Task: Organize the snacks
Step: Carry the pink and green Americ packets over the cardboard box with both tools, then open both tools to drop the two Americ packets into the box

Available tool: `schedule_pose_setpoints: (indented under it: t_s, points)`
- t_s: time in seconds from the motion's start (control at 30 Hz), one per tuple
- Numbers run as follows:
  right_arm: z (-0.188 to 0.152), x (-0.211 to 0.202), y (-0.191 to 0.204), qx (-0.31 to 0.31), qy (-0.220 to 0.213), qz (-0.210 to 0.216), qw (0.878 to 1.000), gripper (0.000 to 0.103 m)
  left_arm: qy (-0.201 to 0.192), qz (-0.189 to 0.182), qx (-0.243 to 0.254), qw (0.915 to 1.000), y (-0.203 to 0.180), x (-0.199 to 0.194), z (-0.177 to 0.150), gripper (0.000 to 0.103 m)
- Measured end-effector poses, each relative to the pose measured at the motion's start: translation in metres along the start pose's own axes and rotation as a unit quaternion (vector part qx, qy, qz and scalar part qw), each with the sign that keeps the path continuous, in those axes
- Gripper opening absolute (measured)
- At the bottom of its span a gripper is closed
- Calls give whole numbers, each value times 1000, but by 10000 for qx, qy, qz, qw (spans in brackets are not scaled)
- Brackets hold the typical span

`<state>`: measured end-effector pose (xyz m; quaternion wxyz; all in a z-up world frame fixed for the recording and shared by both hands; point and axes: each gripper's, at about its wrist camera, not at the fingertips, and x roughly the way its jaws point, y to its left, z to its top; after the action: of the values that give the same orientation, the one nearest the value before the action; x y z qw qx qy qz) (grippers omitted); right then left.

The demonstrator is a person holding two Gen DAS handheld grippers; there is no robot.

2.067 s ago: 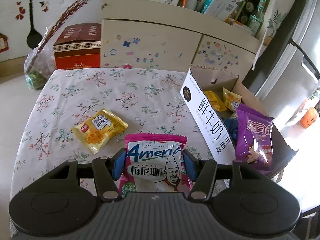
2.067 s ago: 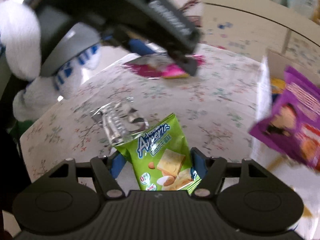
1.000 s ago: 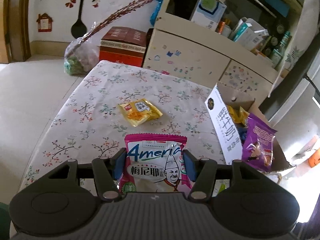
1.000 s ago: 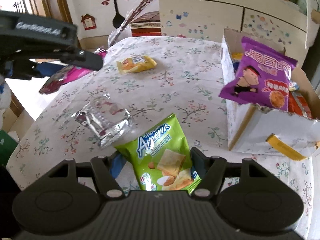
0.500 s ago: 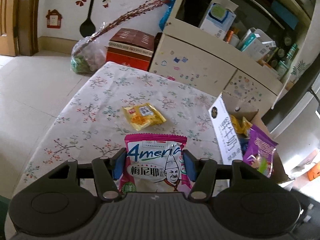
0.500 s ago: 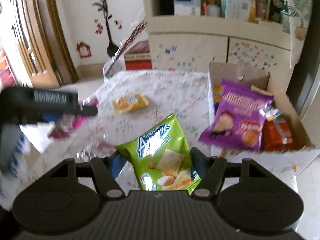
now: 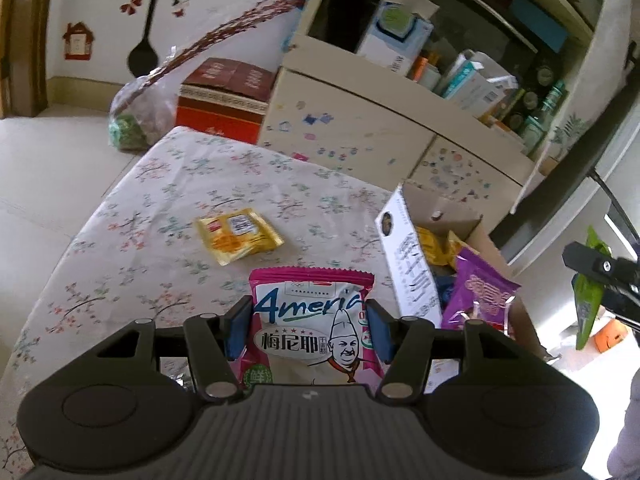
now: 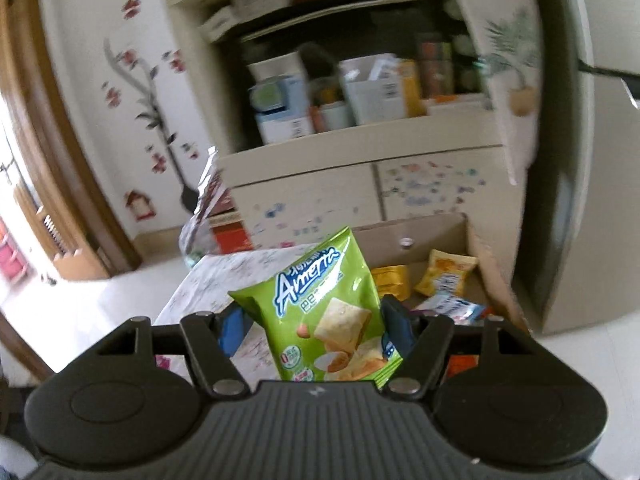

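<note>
Yellow packet (image 7: 238, 235) lies flat on the floral tabletop (image 7: 120, 248), left of centre, apart from everything else. Nearer you, your left tongs (image 7: 306, 328) are clamped on the pink packet (image 7: 312, 320); both blue pads press its side edges, and it stands upright above the tabletop. To the right, the cardboard box (image 7: 408, 264) sits open at the tabletop's edge, with a purple packet (image 7: 480, 296) propped at its near end and yellow packets inside. Far right, your right tongs (image 8: 314, 330) grip the green packet (image 8: 328, 308), tilted, raised over the near side of the box. The right wrist view is blurred; the box's contents beyond the yellow packets cannot be made out.
</note>
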<state>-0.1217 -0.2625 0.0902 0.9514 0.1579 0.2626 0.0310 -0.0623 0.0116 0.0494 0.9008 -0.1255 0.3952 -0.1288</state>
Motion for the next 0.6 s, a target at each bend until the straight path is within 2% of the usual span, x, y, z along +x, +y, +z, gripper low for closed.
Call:
schedule_pose_setpoints:
  t_s: [0.17, 0.43, 0.6]
  points:
    - [12, 2, -23, 324, -184, -119, 9992, 70, 60, -408, 73, 9991, -23, 9, 9, 64]
    - [23, 7, -57, 1064, -378, -224, 9933, 70, 147, -729, 503, 9960, -66, 38, 27, 64]
    - [26, 17, -62, 1068, -312, -306, 9933, 70, 217, -940, 607, 9935, -85, 57, 37, 64]
